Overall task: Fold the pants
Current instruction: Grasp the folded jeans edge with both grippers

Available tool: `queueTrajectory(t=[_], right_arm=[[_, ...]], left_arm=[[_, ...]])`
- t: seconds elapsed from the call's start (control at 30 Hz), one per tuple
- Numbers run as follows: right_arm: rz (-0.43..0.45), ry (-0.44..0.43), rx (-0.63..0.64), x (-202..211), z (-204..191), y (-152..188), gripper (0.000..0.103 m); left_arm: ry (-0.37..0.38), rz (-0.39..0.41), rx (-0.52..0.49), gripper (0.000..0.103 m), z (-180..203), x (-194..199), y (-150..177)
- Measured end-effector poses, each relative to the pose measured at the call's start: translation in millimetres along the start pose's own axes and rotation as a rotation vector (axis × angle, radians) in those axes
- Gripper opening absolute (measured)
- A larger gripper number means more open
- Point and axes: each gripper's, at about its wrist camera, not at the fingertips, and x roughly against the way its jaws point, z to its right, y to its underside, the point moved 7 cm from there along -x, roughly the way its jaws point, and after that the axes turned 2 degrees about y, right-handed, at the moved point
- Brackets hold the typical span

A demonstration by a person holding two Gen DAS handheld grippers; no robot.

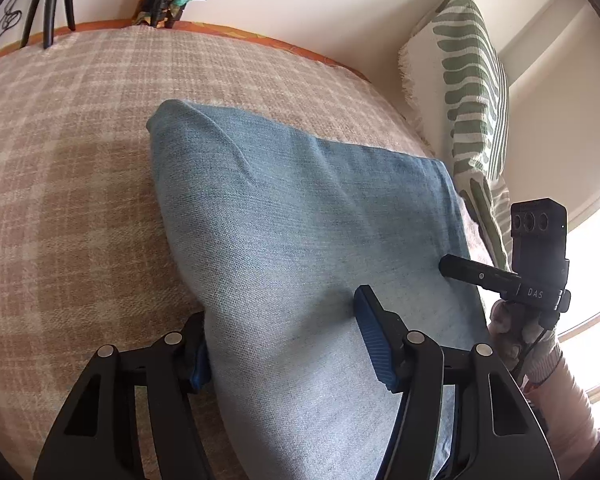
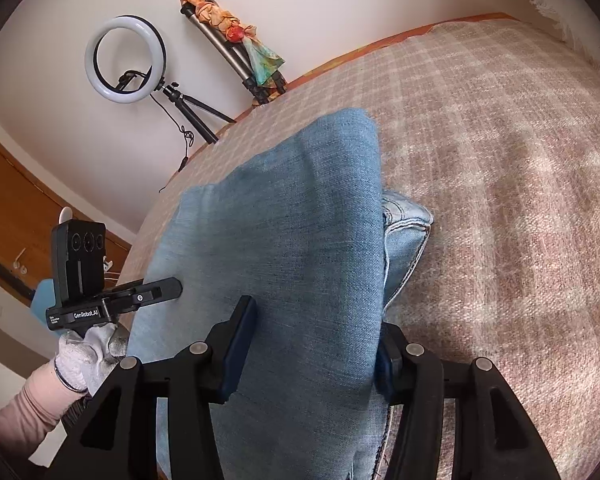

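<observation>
Pants (image 1: 300,216) lie folded into a compact stack on the bed (image 1: 80,160), my left hand-held gripper (image 1: 284,344) and right hand-held gripper (image 2: 312,348) each straddling a near edge, contact unconfirmed; final flattening seemingly remains.

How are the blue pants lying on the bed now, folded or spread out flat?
Folded. The pants form a compact, layered bundle on the plaid blanket; in the right wrist view a lighter seamed layer sticks out from under the top panel.

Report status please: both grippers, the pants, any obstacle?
Left gripper and right gripper straddle pants, grip unclear. Pants folded on blanket. No obstacle.
</observation>
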Motion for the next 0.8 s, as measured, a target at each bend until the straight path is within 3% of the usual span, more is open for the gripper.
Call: queueTrajectory(t=[0.07,0.13,0.2,0.23,0.37,0.4,0.8], right_arm=[[0.008,-0.023,-0.002,0,-2,-1,0.066],[0.008,-0.002,0.003,-1,-5,-1,0.064],[0.002,0.073,0.038,-3,-8,-1,0.056],[0.001,0.089,0.048,-3,-11,-1,0.047],[0.027,0.135,0.054,6,-19,-4,0.017],[0.034,0.152,0.071,10,-23,-4,0.016],[0.111,0.176,0.128,36,-55,-5,0.008]], left_arm=[[-0.008,0.004,0.001,0.057,0,-2,-2],[-0.019,0.009,-0.005,0.052,0,-2,-3],[-0.039,0.015,-0.031,0.043,4,-3,-4],[-0.045,0.02,-0.043,0.035,6,-2,-4],[-0.043,0.049,-0.058,0.019,13,5,-7],[-0.036,0.057,-0.058,0.015,14,8,-7],[-0.036,0.118,-0.153,0.011,38,36,-11]])
